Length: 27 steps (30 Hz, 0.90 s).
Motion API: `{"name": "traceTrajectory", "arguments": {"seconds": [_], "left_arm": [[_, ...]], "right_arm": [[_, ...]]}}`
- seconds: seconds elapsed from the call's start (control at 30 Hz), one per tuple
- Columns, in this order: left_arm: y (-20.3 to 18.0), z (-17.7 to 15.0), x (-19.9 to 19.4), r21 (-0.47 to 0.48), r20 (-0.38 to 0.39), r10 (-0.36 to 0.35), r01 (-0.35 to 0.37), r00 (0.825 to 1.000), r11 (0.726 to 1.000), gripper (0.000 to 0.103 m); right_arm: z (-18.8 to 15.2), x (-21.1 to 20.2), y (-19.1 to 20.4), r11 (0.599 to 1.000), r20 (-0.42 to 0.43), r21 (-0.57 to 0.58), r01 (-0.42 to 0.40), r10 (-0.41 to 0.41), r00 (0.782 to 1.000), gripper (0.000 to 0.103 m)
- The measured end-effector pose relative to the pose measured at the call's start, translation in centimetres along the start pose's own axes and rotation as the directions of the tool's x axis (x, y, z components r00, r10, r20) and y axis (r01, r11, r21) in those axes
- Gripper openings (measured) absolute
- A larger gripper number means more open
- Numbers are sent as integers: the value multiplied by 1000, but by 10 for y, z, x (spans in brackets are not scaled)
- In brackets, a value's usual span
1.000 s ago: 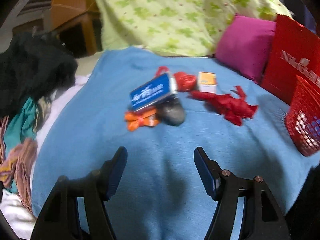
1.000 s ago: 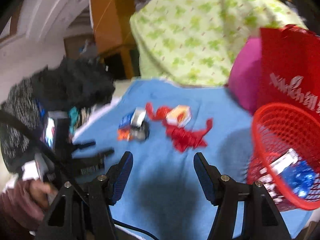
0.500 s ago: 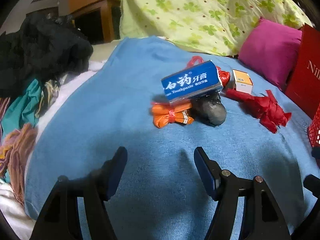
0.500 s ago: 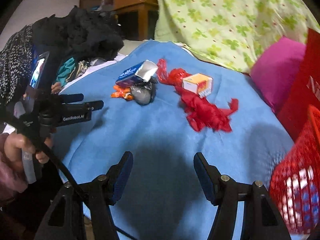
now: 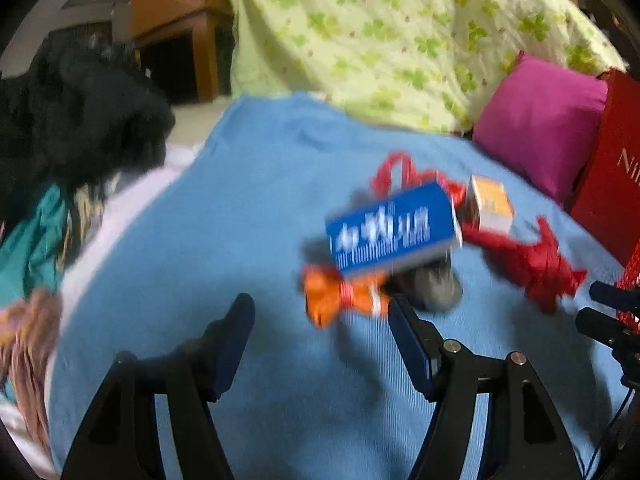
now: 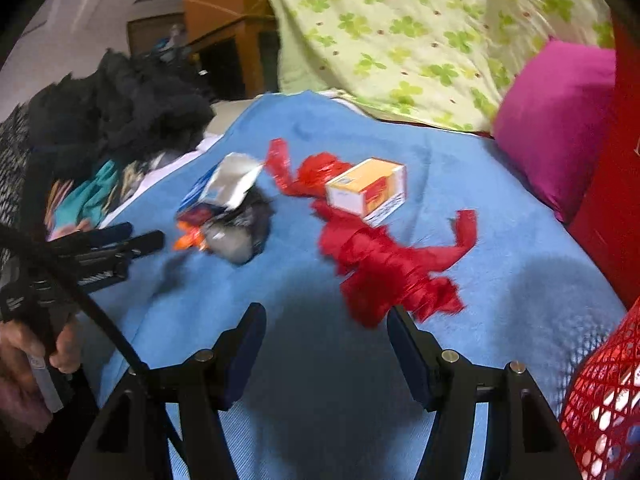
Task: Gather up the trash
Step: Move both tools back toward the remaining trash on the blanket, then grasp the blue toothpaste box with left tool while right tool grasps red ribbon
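Trash lies on a blue blanket [image 5: 248, 208]. A blue toothpaste box [image 5: 390, 228] rests on a grey crumpled lump [image 5: 434, 288], with an orange wrapper [image 5: 340, 296] beside it. My left gripper [image 5: 320, 336] is open, just short of the orange wrapper. A small orange-and-white box [image 6: 366, 192] sits against crumpled red plastic [image 6: 384, 260]. My right gripper [image 6: 326, 340] is open, its right finger close below the red plastic. The red mesh basket [image 6: 600, 400] holds some trash at the lower right. The left gripper [image 6: 112, 248], held by a hand [image 6: 24, 360], also shows in the right wrist view.
A green-patterned quilt [image 5: 400, 40] and a magenta pillow [image 5: 540, 120] lie at the back. A red paper bag [image 5: 612, 168] stands at the right. Dark and coloured clothes [image 5: 60, 140] are piled along the left edge. A wooden cabinet [image 6: 224, 20] stands behind.
Both grippers have moved forward toward the trash, which now looks larger and nearer. The right gripper swung left, so the basket has slid to the frame's lower right edge. Jaws unchanged.
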State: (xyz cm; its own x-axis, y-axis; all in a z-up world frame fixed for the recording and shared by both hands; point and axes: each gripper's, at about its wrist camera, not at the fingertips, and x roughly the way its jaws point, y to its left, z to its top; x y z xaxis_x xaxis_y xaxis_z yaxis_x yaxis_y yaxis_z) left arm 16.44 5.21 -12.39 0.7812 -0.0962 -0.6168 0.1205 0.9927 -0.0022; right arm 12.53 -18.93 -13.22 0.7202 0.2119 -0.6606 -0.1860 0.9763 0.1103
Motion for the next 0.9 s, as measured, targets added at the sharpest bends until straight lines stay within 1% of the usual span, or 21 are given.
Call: {"name": "traceTrajectory", "arguments": {"seconds": [0.03,0.07,0.17,0.2,0.27,0.3,0.33,0.37,0.43,0.5,0.53,0.6,0.63,0.7,0.73,0.8,0.83,0.9], "left_arm": [[1,4,0,8,16,-11,11,1000,1000,71],[4,10,0,23,35,-29,28,999,999,74],[9,25,4,66,74,-115,111,991,992,78],[10,29,6,81,83,-137,131,987,988,79],[12,40,14,113,93,-185,175,978,978,84],[16,45,21,115,90,-217,207,972,972,84],[20,50,29,95,84,-247,239,965,966,85],[24,54,36,70,71,-276,272,958,960,85],[36,61,57,-39,29,-360,361,932,932,85],[41,63,68,-104,10,-410,409,912,907,85],[41,63,76,-125,-13,-441,436,897,891,85],[36,60,88,-141,-63,-478,466,876,873,85],[34,58,91,-151,-79,-487,472,870,868,85],[30,56,92,-150,-93,-506,490,858,859,85],[28,55,89,-145,-91,-522,508,848,849,85],[22,53,84,-128,-103,-548,536,830,835,85],[19,51,81,-117,-112,-550,538,828,835,85],[15,46,77,-109,-129,-550,540,825,835,85]], "right_arm": [[4,1,-3,1000,10,8,1,-1,1000,67],[9,1,-7,1000,23,15,2,-3,1000,67],[23,7,-18,999,38,34,10,-11,999,67],[27,10,-22,999,37,42,13,-15,999,67],[33,16,-30,998,30,64,9,-11,999,67],[37,21,-35,997,20,81,6,-7,1000,67],[39,24,-39,995,12,97,4,-5,1000,67],[42,30,-45,992,-1,127,0,0,1000,67],[43,40,-56,981,-29,195,-22,28,999,67],[43,51,-67,964,-60,262,-45,63,996,67],[43,55,-69,958,-70,281,-53,76,995,67],[41,67,-73,946,-113,318,-67,108,988,67],[38,70,-73,942,-128,329,-64,112,985,67],[36,75,-72,943,-147,326,-63,116,982,67],[35,76,-71,945,-152,321,-65,119,981,66],[33,76,-67,951,-162,298,-80,133,978,58],[32,78,-65,954,-172,289,-82,136,976,48],[31,78,-62,959,-178,273,-76,128,976,45]]}}
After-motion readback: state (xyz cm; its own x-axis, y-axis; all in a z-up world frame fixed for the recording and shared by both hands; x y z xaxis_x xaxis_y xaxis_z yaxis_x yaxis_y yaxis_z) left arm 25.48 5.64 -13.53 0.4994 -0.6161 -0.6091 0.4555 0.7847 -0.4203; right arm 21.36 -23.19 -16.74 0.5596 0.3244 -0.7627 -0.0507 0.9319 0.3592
